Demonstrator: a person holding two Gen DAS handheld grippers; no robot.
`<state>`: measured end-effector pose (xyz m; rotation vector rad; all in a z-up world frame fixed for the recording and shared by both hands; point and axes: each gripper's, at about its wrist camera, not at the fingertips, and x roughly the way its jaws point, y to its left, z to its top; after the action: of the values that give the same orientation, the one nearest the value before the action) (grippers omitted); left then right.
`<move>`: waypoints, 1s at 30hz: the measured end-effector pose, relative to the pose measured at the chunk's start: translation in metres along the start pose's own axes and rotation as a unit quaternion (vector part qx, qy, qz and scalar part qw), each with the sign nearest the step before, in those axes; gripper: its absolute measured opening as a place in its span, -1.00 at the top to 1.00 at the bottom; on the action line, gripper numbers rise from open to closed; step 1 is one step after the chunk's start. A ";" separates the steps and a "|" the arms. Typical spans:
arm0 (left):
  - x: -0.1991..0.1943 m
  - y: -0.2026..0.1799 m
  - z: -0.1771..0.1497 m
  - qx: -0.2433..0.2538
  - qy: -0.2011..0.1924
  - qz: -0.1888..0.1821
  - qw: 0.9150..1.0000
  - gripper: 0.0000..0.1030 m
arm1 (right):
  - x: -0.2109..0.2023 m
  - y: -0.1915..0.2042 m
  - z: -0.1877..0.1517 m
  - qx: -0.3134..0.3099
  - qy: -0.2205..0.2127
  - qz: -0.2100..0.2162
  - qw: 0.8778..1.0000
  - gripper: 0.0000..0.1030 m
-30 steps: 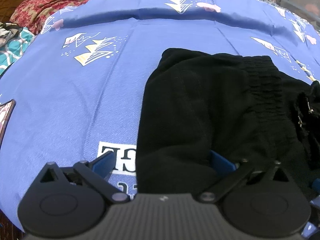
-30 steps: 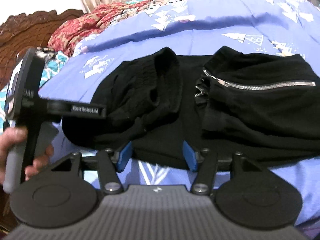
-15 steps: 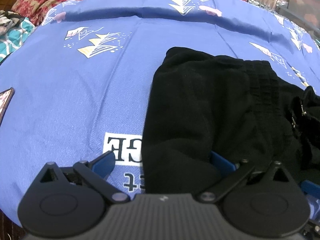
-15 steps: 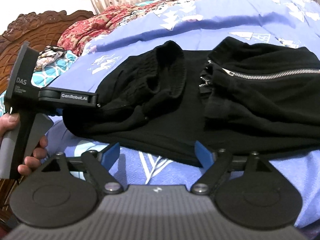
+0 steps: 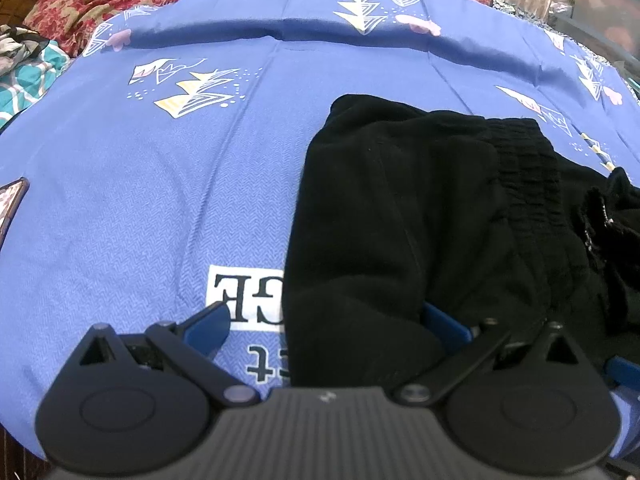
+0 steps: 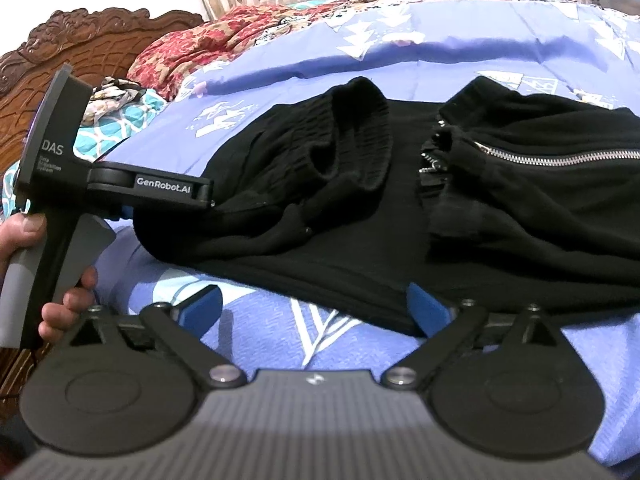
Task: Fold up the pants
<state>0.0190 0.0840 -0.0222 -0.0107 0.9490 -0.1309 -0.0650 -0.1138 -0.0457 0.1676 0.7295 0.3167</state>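
Though folded, black pants (image 6: 360, 216) rumpled

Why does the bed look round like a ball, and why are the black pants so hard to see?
Left wrist view: the fisheye lens bends the blue bedsheet into a dome, and the black pants lose their folds in the dim light. Right wrist view: the edges curve too, but the pants' silver zipper shines.
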 end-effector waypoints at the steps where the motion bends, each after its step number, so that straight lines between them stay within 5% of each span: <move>1: 0.000 0.000 0.000 0.000 -0.001 -0.001 1.000 -1.00 | 0.000 0.000 0.000 0.000 0.001 0.001 1.000 -0.98; 10: 0.000 0.003 0.001 0.005 -0.002 -0.005 1.000 -1.00 | -0.018 -0.004 0.015 0.024 0.014 0.012 1.000 -0.90; 13: -0.003 0.009 0.010 -0.003 0.019 -0.017 1.000 -1.00 | -0.045 -0.011 0.018 0.035 -0.014 0.015 0.999 -0.61; 16: -0.019 0.019 0.019 -0.020 0.024 -0.037 0.999 -0.99 | -0.081 -0.034 0.021 0.057 -0.068 -0.027 0.996 -0.36; 22: -0.076 0.010 0.045 0.006 -0.054 -0.062 0.997 -0.99 | -0.130 -0.130 0.011 0.210 -0.161 -0.163 0.950 -0.32; 27: -0.091 -0.050 0.083 0.060 -0.059 -0.132 0.988 -1.00 | -0.115 -0.175 0.001 0.267 -0.146 -0.155 0.940 -0.32; 28: -0.091 -0.068 0.089 0.079 -0.055 -0.146 0.985 -1.00 | -0.106 -0.179 0.001 0.274 -0.133 -0.145 0.941 -0.20; 30: -0.087 -0.111 0.102 0.118 -0.038 -0.171 0.978 -1.00 | -0.090 -0.185 -0.001 0.294 -0.102 -0.121 0.943 0.40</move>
<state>0.0398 -0.0204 0.1154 0.0403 0.8437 -0.5565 -0.0867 -0.3179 -0.0378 0.6621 0.6137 -0.1629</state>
